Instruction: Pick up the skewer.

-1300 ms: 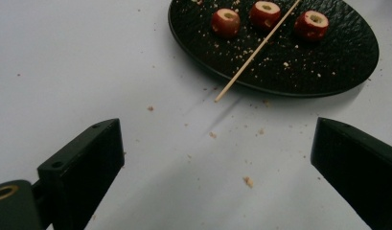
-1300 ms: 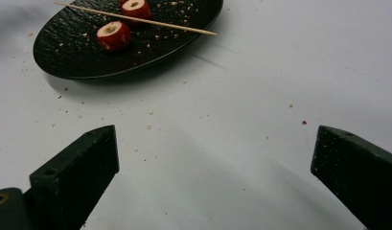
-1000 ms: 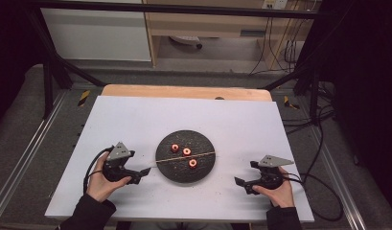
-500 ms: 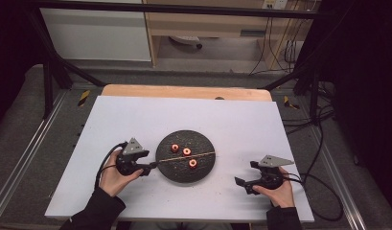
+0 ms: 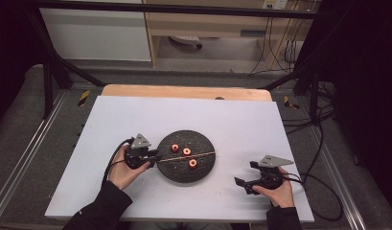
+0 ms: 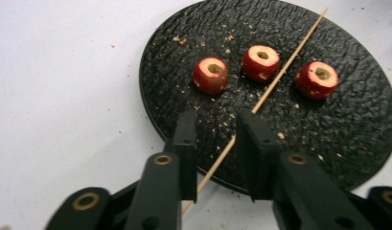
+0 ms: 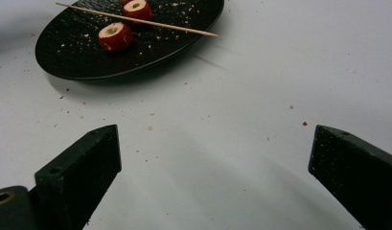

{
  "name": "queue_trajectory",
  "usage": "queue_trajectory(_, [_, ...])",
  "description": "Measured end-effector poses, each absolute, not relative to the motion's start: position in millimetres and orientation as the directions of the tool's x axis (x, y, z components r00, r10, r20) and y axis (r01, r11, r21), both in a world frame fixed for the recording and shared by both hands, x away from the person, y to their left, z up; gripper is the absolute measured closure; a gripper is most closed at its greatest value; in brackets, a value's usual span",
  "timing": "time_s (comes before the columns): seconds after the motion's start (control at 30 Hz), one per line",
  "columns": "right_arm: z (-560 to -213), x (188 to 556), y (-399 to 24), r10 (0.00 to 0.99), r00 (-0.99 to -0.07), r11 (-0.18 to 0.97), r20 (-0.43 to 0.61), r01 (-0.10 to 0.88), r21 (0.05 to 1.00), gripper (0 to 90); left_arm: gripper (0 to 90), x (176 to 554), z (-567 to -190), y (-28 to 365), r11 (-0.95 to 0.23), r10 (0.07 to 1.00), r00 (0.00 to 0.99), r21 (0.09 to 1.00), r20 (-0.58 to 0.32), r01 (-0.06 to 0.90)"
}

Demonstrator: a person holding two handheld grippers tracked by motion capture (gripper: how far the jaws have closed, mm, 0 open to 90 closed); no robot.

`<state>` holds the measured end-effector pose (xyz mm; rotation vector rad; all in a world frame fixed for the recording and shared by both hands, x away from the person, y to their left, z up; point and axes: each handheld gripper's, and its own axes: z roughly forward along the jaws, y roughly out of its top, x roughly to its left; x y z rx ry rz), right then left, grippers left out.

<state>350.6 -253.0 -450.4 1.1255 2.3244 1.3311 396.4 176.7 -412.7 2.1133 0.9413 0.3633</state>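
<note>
The left tool (image 6: 213, 143) is closing in on the near end of the wooden skewer (image 6: 260, 100), its jaws having just been narrowing; the stick is lying between them, but a small gap is showing on either side, so they are not yet pinching it. Beyond that tool's tips, the skewer is running across the black plate (image 6: 356, 143), with three cored red fruit pieces (image 6: 260, 62) sitting loose around it, two on one side and one on the other. The right tool (image 7: 215, 158) is waiting wide and empty over bare table (image 7: 222, 96), the plate lying ahead of it and off to its left. Judging by this, the work is only beginning: the skewer is not yet gripped or lifted, and no fruit is threaded.
</note>
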Motion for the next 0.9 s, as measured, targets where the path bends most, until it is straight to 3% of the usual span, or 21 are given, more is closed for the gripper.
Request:
queue_trajectory(0.37, [-451.3,350.8,-252.0,0.718,-0.677,0.293,0.163,0.506,0.811,4.8,89.6,405.6,-423.0,167.7,-0.447,0.728,0.684,0.727,-0.043,0.521])
queue_trajectory(0.9, [-451.1,350.6,-252.4,0.717,-0.678,0.294,0.161,0.504,0.812,4.8,89.7,401.5,-429.3,162.3,-0.505,0.684,0.728,0.693,-0.043,0.515])
